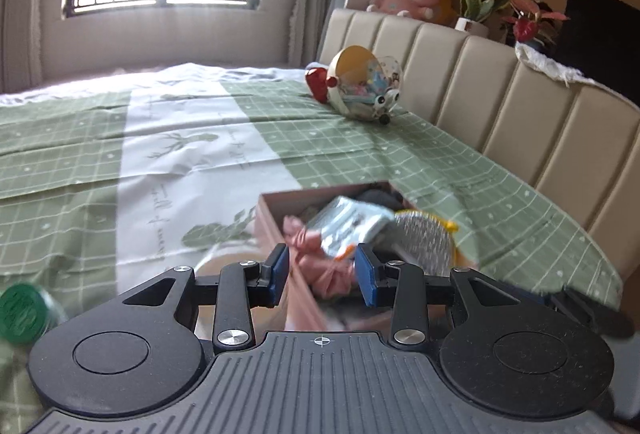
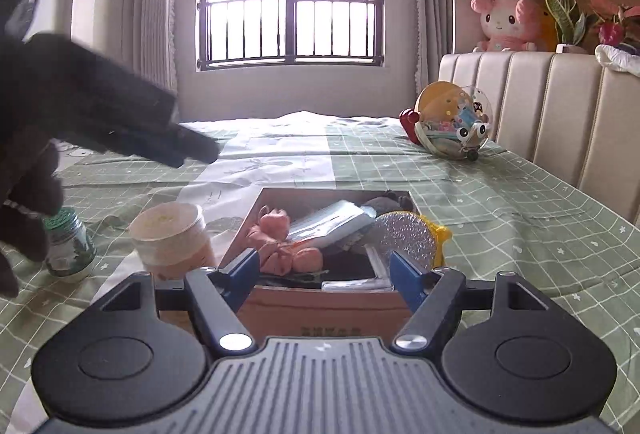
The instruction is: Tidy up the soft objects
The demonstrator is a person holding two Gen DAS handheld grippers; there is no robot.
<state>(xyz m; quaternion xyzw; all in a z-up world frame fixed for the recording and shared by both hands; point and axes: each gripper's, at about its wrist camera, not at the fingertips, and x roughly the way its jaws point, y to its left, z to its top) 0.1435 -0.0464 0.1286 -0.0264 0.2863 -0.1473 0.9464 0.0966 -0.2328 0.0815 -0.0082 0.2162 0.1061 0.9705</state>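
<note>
box (image 2: 328, 304): 1; jars (image 2: 70, 246): 2; plush toy (image 2: 506, 19): 1; potted plants (image 2: 570, 19): 2

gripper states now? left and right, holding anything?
Left hand-held gripper: open, holding nothing, poised over the pink cloth bundle in the cardboard box.
Right hand-held gripper: open, empty, at the box's near edge.

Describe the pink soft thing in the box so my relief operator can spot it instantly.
On the green checked bed a cardboard box sits in front of the right gripper. The pink knotted cloth bundle lies in its left half, beside a silver packet. It alone is salmon pink and crumpled.
</note>
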